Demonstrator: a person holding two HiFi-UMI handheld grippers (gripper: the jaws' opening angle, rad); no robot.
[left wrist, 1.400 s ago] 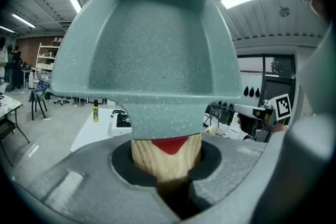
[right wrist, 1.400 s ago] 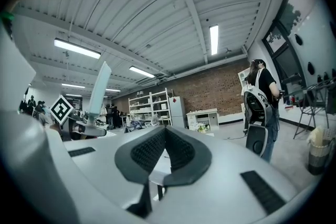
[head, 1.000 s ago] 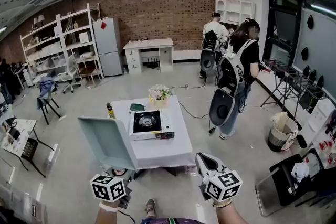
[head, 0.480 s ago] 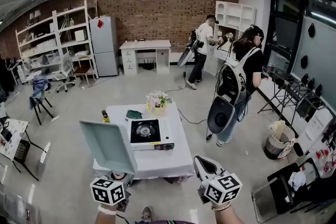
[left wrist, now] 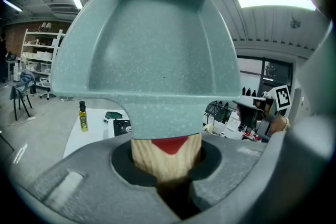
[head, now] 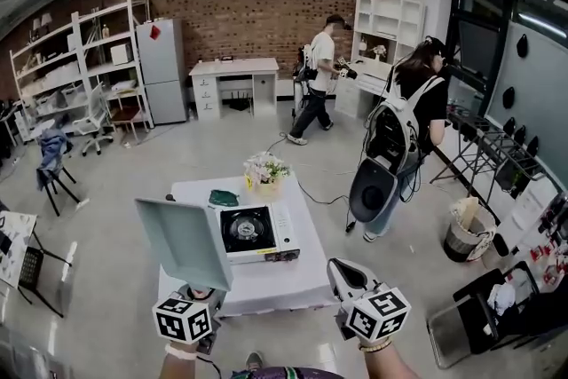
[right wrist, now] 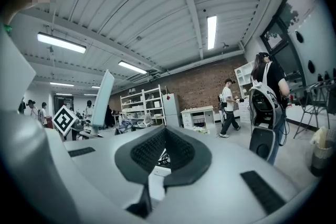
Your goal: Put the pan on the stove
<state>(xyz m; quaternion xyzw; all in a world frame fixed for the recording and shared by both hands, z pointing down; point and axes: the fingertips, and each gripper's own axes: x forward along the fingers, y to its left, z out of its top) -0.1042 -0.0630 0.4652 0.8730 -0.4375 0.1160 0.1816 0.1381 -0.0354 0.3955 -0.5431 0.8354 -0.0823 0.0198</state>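
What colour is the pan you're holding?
The pan is pale blue-green with tiny speckles; the left gripper view shows it best.

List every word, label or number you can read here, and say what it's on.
No text is legible in any view.
Bottle label: too small to read.
Stove front markings: blurred.
Marker cubes: black-and-white square patterns only, no letters.

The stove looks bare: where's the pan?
Head view, lower left: the left gripper holds the pan up by its handle, beside the table.
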